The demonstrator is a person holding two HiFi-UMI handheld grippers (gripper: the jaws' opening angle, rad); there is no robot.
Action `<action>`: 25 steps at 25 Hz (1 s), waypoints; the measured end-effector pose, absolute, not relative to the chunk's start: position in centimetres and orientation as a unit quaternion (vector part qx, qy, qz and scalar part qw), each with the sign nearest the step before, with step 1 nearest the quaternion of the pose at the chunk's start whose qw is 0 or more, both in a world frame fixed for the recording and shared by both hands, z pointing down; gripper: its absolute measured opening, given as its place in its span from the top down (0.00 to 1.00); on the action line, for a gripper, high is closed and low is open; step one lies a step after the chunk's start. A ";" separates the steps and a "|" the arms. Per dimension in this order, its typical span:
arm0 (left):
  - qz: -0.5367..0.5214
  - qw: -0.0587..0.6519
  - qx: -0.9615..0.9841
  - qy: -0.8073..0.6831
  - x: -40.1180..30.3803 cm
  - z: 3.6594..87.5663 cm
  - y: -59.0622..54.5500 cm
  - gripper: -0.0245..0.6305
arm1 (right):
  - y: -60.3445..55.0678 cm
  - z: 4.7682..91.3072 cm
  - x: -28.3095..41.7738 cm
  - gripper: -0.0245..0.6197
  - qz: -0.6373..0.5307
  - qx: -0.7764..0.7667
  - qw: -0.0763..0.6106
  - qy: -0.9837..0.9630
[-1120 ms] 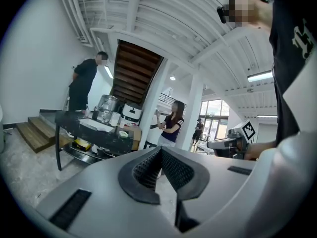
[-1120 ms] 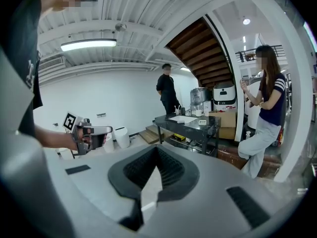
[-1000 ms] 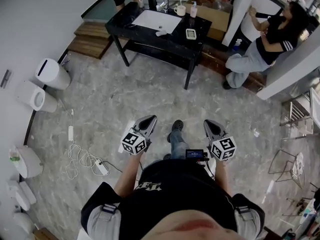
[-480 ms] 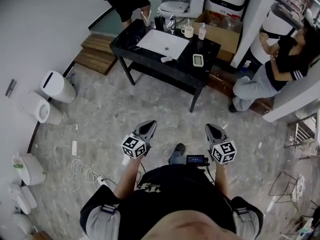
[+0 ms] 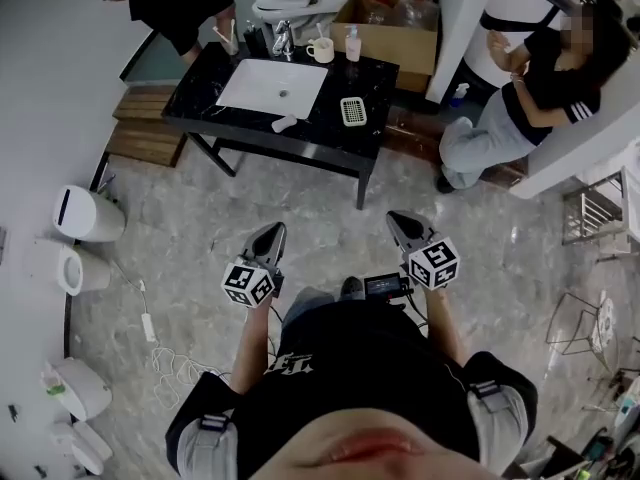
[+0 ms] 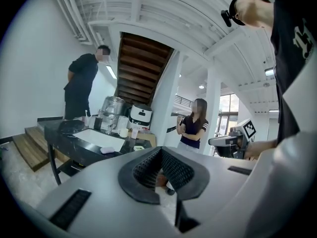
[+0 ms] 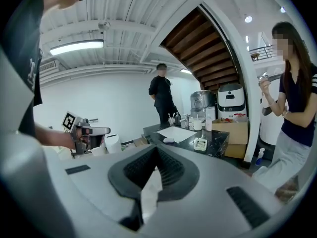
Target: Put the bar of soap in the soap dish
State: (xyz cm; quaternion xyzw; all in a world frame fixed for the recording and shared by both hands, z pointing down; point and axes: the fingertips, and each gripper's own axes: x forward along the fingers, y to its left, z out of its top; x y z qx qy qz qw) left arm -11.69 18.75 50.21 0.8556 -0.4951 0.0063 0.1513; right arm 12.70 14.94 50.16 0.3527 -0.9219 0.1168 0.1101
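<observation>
Left hand-held gripper [image 5: 268,238] was closed, nothing between its jaws; right hand-held gripper [image 5: 403,226] was closed too, likewise holding nothing; both were held side by side over the grey marble floor [image 5: 200,203], on the near side of the black tabletop [image 5: 330,140] and well apart from it; bar of soap [image 5: 284,124] lay on the tabletop just near of the white sink [image 5: 272,86]; soap dish [image 5: 352,111] sat to the right of the soap, close by but not touching; cup [image 5: 320,50] and bottle [image 5: 353,43] stood at the far edge.
</observation>
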 end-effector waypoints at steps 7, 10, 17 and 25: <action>0.014 0.165 0.864 -0.475 -13.1 52.2 12.5 0.95 | 10.4 51.8 12.0 0.95 0.134 0.380 0.117 -0.908; 0.015 0.166 0.871 -0.462 -14.2 52.8 8.5 0.95 | 7.6 52.1 12.0 0.95 0.136 0.403 0.115 -0.898; 0.018 0.166 0.894 -0.415 -16.7 53.2 -3.1 0.95 | -1.6 51.1 9.9 0.95 0.130 0.456 0.104 -0.874; 0.048 0.198 0.900 -0.386 -18.4 54.1 -12.7 0.95 | -9.3 50.4 7.1 0.95 0.136 0.463 0.119 -0.868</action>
